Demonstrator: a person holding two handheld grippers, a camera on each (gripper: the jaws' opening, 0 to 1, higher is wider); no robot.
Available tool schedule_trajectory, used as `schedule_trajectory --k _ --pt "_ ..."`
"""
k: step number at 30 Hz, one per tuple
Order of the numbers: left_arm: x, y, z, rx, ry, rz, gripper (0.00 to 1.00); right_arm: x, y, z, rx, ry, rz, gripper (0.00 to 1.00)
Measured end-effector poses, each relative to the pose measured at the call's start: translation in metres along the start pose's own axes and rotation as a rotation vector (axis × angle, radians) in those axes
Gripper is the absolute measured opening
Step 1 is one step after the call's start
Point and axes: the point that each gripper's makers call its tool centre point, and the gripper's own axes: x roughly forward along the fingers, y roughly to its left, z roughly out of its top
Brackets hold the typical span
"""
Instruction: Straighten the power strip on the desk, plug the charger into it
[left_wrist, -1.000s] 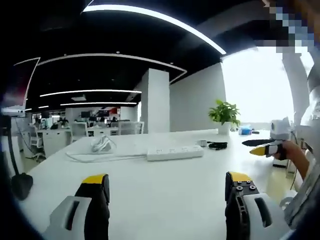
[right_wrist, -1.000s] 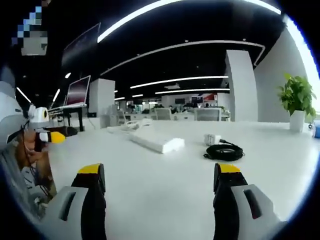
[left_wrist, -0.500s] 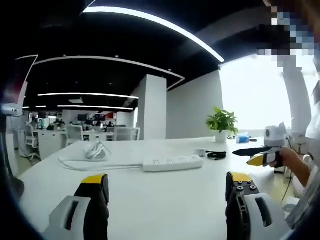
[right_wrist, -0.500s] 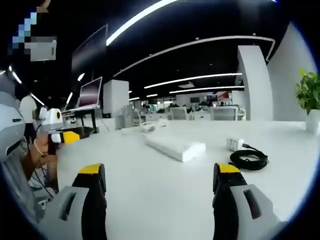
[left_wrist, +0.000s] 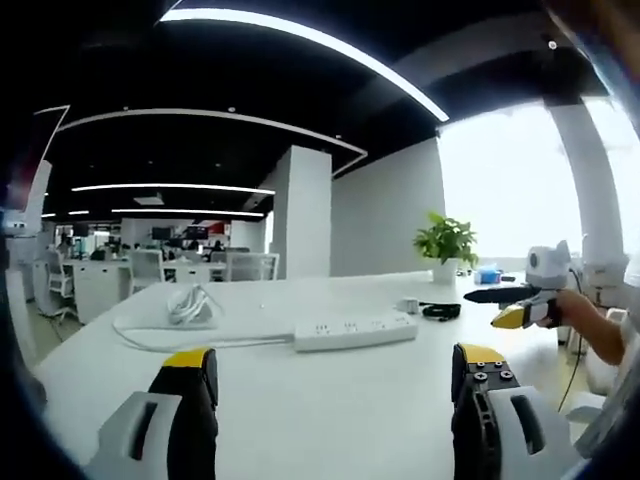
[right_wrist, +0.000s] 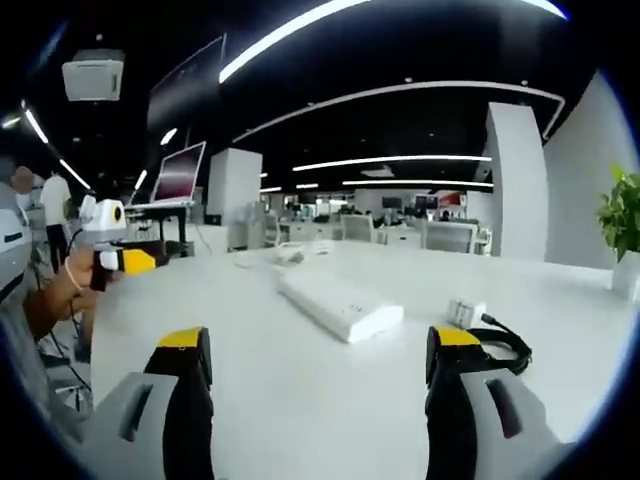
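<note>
A: L view, going L to R. What's on the surface (left_wrist: 330, 400)?

B: White cord bundle (left_wrist: 190, 305) far L, its cable running along to the power strip (left_wrist: 355, 330), which lies flat near mid-surface, sockets up. Just R of the strip: small white charger (left_wrist: 408, 306) w/ black coiled cable (left_wrist: 440, 311) beside it. Potted plant (left_wrist: 447, 243) behind, near the window.

A: Left claw (left_wrist: 335, 368)?

B: Jaws wide apart, nothing btwn them, above bare surface, well short of the strip.

A: Far R edge?

B: The other unit held in a hand (left_wrist: 575, 315), yellow tip pointing inward, off the surface edge.

A: R view, same order.

B: Far L: that same left unit in a hand (right_wrist: 70, 290), yellow tip visible. A monitor (right_wrist: 180, 175) on a stand behind it. Strip (right_wrist: 340, 305) runs diagonally at centre, end toward cam. Charger (right_wrist: 465, 311) to its R, apart from strip, not plugged in. Black cable (right_wrist: 505, 345) partly hidden by R jaw.

A: Right claw (right_wrist: 325, 365)?

B: Also spread open, empty, low over the surface (right_wrist: 300, 400).
</note>
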Motion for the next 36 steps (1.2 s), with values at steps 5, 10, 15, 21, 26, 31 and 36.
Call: schedule_trajectory --k 5,10,15,21,26,31,36 --pt "0.012 0.005 0.0 -0.02 0.013 -0.025 0.99 0.01 -0.012 -0.005 0.027 0.025 0.006 0.84" --pt "0.022 0.014 -0.005 -0.007 0.036 -0.021 0.99 0.02 -0.02 -0.008 0.058 0.033 0.022 0.81" --pt "0.03 0.023 -0.012 -0.049 0.068 -0.017 0.99 0.03 -0.028 -0.011 0.04 0.05 0.028 0.8" --pt "0.044 0.028 -0.011 0.003 0.055 -0.034 0.99 0.04 -0.038 -0.018 0.037 0.083 0.025 0.8" --pt "0.055 0.027 -0.011 0.02 0.052 -0.069 0.99 0.046 -0.032 -0.016 0.038 0.063 0.065 0.77" --pt "0.07 0.03 -0.018 0.055 0.078 -0.082 0.99 0.053 -0.029 -0.016 0.033 0.066 0.071 0.78" --pt "0.084 0.035 -0.025 0.096 0.11 -0.072 0.99 0.061 -0.029 -0.024 0.003 0.117 0.067 0.8"
